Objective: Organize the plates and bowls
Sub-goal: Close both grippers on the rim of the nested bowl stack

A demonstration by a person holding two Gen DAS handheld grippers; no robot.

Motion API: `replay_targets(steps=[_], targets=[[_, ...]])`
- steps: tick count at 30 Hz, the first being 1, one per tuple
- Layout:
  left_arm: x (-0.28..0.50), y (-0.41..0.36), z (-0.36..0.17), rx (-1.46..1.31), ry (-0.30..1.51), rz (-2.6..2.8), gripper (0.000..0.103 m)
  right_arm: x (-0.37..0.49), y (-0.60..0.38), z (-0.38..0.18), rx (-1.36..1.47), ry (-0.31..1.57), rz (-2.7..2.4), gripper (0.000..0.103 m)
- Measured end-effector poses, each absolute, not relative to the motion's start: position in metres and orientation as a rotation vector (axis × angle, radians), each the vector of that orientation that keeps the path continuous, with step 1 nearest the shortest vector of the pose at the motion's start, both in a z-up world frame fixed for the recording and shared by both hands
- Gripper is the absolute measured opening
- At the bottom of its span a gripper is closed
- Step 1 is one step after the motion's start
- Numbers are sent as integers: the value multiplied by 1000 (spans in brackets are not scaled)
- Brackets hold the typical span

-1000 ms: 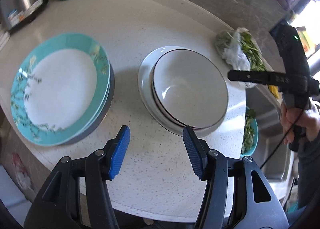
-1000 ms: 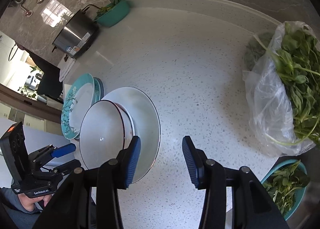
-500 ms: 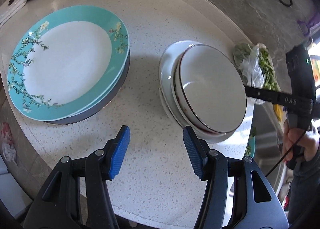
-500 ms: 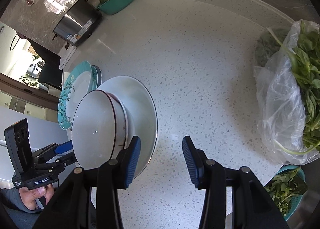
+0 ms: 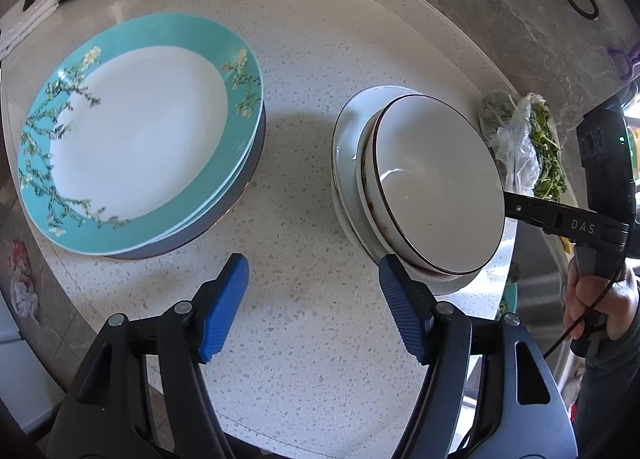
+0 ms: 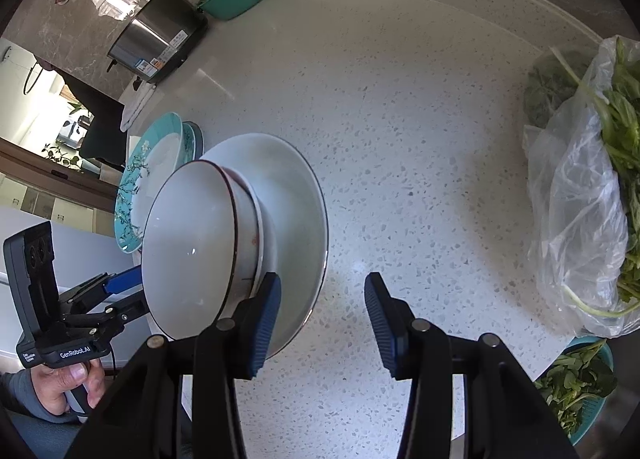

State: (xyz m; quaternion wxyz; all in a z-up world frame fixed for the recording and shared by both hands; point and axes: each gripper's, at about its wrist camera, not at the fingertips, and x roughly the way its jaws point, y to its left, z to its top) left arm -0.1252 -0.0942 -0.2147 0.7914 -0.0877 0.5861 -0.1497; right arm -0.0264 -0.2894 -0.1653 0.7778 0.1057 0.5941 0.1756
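The left tongs (image 5: 312, 287) hang over bare worktop (image 5: 320, 59) at the near edge, jaws opening with nothing between them; their right pad sits just beside the near rim of the white plate (image 5: 344, 147), which reads as lining up for a grip on that stack. The right tongs (image 6: 322, 315) stand part open and empty on the far-right side of the same stack, their left pad overlapping the plate's rim in view. I cannot tell whether it touches.

On that white plate sit the nested bowls (image 5: 436, 187), dark-rimmed, one inside another, so the bowls are apparently already gathered. To the left, well apart, the teal floral plates (image 5: 132, 155) lie stacked on a darker plate. Like seems sorted with like, and the bowls atop a plate probably still need separating.

Farther out are the bagged greens (image 6: 592, 195) at the right and a steel cooker (image 6: 160, 35) at the far left.
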Motion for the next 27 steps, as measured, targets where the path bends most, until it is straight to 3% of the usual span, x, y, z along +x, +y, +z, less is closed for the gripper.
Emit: replay_targets(steps=[20,27], targets=[[-74,-130,-218,64,1275,-434,60,-30,-295,-181,280,1292,382,47],[-66,-145,-228,62,1301,-499,54,-29,-289,-190,302,1313,397,42]])
